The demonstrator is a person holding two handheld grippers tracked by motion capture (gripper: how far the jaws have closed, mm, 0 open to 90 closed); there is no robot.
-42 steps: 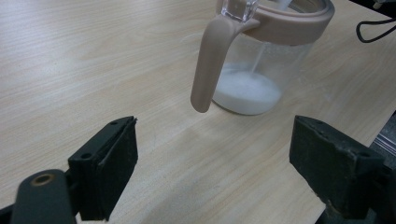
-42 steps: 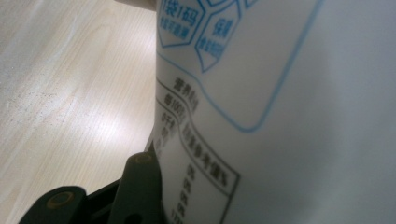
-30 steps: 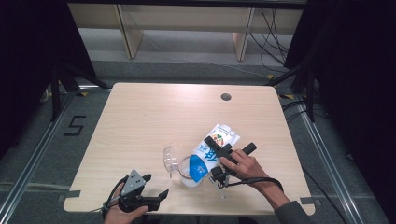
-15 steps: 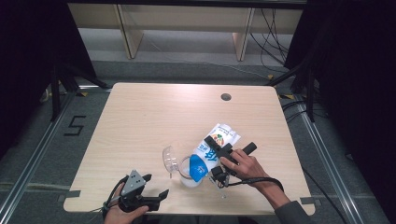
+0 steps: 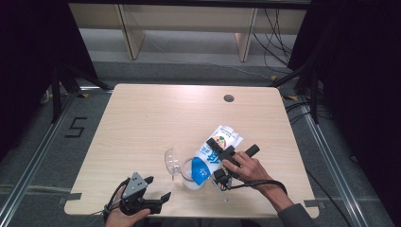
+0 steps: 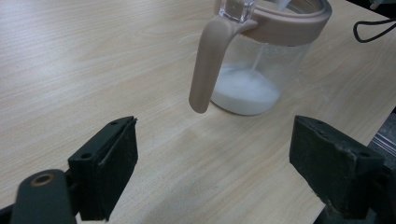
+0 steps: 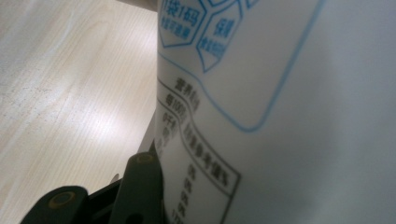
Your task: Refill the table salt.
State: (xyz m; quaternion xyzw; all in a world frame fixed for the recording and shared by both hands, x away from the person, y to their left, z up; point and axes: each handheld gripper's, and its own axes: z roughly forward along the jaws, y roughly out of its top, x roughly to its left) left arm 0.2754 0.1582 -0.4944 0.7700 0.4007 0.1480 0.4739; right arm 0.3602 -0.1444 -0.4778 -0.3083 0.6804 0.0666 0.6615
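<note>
I see a white carton [image 5: 215, 153] printed with blue panels, a small multicoloured badge and dark lettering, tipped over a clear jug [image 6: 254, 56] with a beige rim and handle and white liquid inside. My 2 grippers are black, on a pale wood-grain table [image 5: 156, 118].

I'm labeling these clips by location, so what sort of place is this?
Probably a lab or recording room, not a kitchen. A bare wooden table stands on grey floor with a taped number five beside it, black curtains hang at the sides, and loose cables run behind.
</note>
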